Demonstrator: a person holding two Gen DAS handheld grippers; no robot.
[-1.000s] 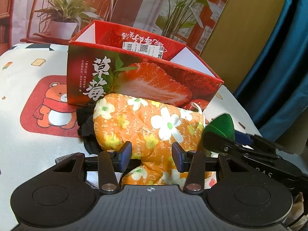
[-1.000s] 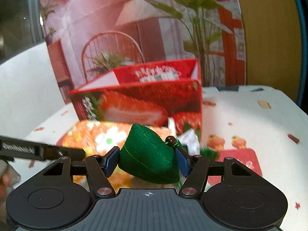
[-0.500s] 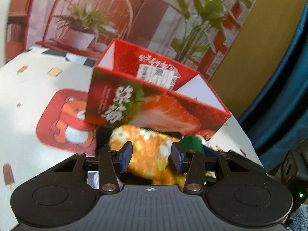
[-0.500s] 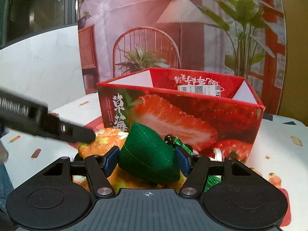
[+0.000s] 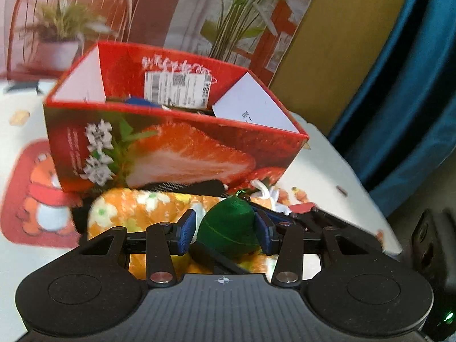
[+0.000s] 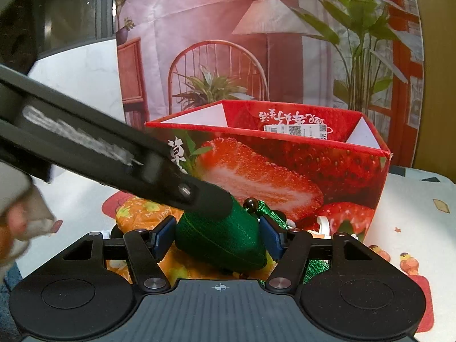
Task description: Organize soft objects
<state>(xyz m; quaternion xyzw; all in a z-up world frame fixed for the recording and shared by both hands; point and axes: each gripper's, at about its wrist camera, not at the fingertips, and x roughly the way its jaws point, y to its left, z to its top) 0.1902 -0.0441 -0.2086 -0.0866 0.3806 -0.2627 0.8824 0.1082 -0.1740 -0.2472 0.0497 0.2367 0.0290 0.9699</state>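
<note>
R hand-held gripper [image 6: 218, 240] jaws just widened, green pouch [image 6: 219, 242] between; L hand-held gripper [image 5: 225, 235] open, empty.

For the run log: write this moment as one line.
right gripper: jaws just opening, green pouch between | left gripper: open, at pouch | strawberry box: behind

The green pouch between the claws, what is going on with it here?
A person holds a claw in each hand. The green pouch sits between the fingers of the right claw, whose jaws have just been opening, so the pads stand off it. The left claw reaches around the same pouch; whether it grips I cannot tell. Under the pouch is an orange flowered mitten, in front of the open strawberry box.
</note>
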